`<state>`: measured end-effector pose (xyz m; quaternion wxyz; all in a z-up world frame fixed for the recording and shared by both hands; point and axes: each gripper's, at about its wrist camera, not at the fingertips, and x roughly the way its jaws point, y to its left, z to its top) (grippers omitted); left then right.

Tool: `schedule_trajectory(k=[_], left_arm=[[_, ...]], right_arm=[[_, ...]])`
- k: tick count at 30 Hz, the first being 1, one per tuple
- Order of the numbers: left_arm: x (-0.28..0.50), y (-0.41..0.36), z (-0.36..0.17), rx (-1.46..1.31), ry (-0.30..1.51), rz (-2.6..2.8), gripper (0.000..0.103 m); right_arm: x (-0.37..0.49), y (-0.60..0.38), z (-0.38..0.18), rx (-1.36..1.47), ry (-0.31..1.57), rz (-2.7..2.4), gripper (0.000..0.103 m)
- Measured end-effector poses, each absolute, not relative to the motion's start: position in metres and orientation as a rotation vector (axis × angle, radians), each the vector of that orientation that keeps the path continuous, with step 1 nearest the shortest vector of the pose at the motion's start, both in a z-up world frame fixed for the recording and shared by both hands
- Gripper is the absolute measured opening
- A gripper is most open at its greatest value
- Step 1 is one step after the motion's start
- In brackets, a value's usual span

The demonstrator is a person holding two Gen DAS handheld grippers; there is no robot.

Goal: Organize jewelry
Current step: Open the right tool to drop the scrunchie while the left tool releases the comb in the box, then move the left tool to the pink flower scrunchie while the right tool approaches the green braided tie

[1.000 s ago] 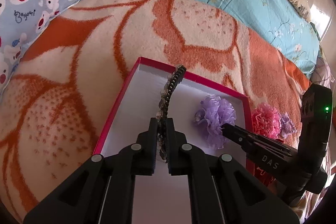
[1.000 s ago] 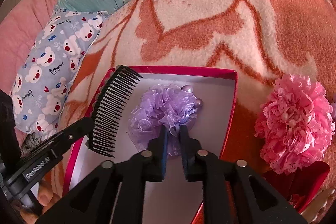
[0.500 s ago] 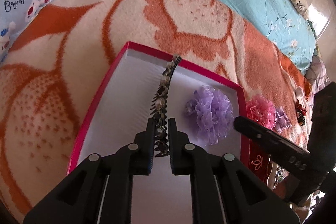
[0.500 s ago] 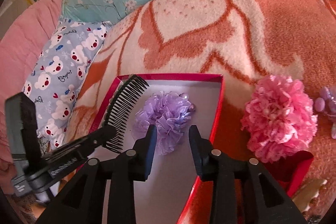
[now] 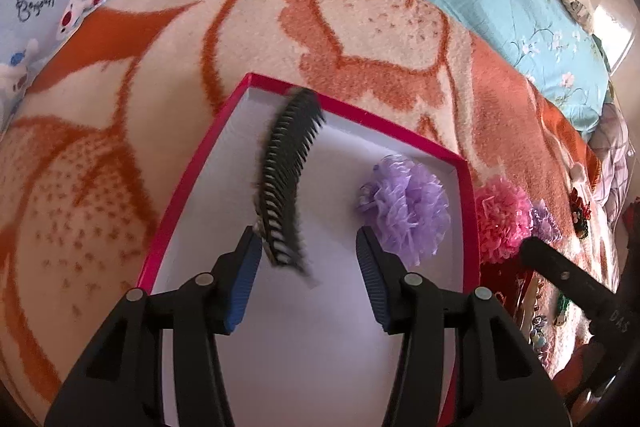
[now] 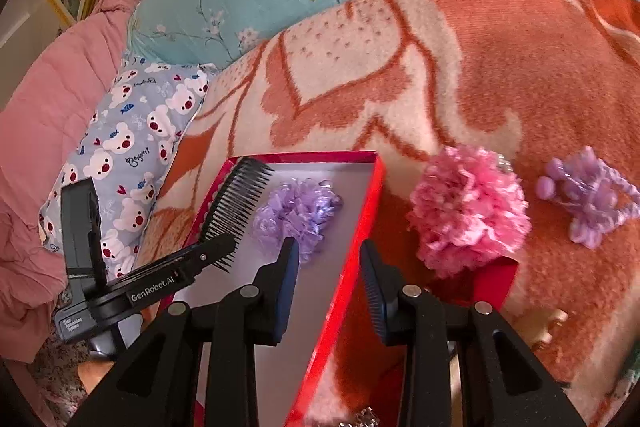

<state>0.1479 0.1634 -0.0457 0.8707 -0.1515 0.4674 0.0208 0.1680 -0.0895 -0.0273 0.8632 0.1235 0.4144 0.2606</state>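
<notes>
Pink flower (image 6: 468, 207) lies just right of the open right gripper (image 6: 328, 283) (nearer arm). Left gripper (image 5: 308, 283), released, hovers over the comb (image 5: 288, 179) in the box (image 5: 192, 179).

Hair comb (image 5: 290, 179) motion-blurred; pink pompom (image 6: 468, 205) blurred; small trinkets (image 5: 580, 215) beyond it too small

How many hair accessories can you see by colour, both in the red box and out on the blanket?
Purple: 2, a ruffled flower in the box and a beaded piece on the blanket
Pink: 1, a ruffled flower on the blanket
Black: 1, a comb in the box
Total: 4
</notes>
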Motion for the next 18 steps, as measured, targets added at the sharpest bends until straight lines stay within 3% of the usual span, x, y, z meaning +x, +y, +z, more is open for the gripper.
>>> schedule_trajectory(k=[18], left_arm=[[0.141,0.171,-0.051,-0.326,0.993,0.078,0.048]], right_arm=[[0.136,-0.163,-0.018,0.286,0.84,0.448,0.034]])
